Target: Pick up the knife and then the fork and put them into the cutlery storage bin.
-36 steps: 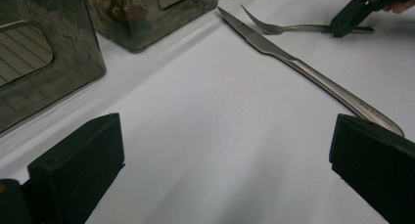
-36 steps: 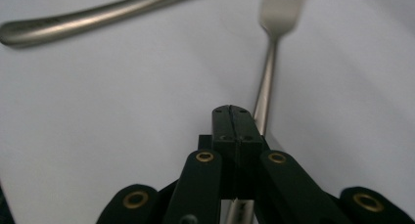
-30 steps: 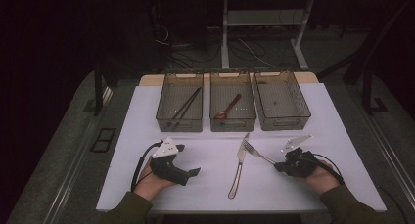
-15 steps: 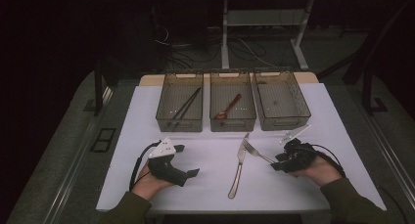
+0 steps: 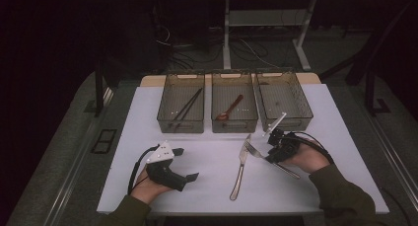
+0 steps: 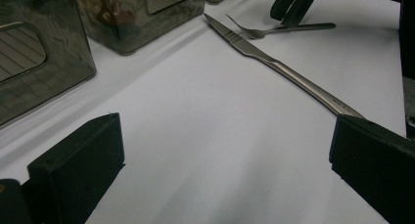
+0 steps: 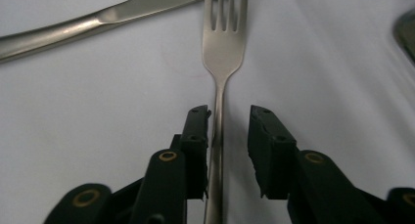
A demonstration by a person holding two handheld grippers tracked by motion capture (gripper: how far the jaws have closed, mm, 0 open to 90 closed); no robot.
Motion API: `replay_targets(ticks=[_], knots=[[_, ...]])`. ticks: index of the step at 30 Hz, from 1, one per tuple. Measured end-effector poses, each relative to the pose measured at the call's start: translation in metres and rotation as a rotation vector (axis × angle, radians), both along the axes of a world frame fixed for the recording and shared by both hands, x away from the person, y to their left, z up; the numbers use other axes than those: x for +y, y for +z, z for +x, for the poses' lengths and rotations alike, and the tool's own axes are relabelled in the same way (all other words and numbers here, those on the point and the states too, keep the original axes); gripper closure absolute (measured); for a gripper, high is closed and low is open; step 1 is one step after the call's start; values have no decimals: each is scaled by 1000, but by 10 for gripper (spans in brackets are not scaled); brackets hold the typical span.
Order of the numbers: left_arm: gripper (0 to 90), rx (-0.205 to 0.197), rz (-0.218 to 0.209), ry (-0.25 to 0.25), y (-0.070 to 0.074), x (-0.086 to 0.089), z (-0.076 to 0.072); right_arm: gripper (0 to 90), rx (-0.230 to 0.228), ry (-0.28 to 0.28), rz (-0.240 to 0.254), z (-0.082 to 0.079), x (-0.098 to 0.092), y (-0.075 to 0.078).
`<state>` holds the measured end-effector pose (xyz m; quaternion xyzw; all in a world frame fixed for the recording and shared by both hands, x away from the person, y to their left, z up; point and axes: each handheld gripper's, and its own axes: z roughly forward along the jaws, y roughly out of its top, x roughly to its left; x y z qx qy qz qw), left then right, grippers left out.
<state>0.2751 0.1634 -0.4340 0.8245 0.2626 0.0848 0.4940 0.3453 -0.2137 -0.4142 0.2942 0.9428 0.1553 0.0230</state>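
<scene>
- The right gripper (image 5: 272,148) is at the lower right of the high view, held in the person's right hand (image 5: 308,157), with its tips over the handle of the fork (image 5: 256,150).
- In the right gripper view the jaws stand a little apart and the fork's (image 7: 222,43) thin handle runs between them, from the bottom of the frame up to the tines at the top middle.
- The left one of these two jaws touches, or almost touches, the handle; the other jaw has a clear gap to it. The jaws have just been closing, but they do not clamp the fork yet.
- The fork lies flat on the white table (image 5: 212,159), in the middle right part of the high view, with its tines pointing to the upper left and reaching the knife (image 5: 240,168).
- The knife lies just left of the fork, long and nearly upright in the high view. In the left gripper view it (image 6: 274,62) runs from the top middle down to the right edge.
- The left gripper (image 5: 186,163) rests at the lower left of the high view in the left hand (image 5: 148,186). Its jaws are wide open, with bare table between them.
- Three clear bins (image 5: 181,107) stand in a row at the upper middle of the high view. The left one holds dark chopsticks (image 5: 186,105), the middle one a spoon (image 5: 230,108).
</scene>
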Motion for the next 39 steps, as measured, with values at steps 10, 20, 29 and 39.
replay_targets(ticks=[10, 20, 29, 39], knots=[[0, 3, 4, -12, -2, -3, 1, 820, 57, 52, -78, 5, 11, -6], [0, 4, 7, -18, -3, -4, 1, 842, 46, 44, -110, 4, 15, -6], [0, 4, 12, -27, -2, -4, 1, 846, 55, 25, -67, 4, 10, -5], [0, -5, -1, -29, -1, -3, 1, 846, 35, -1, 54, 3, -5, 4]])
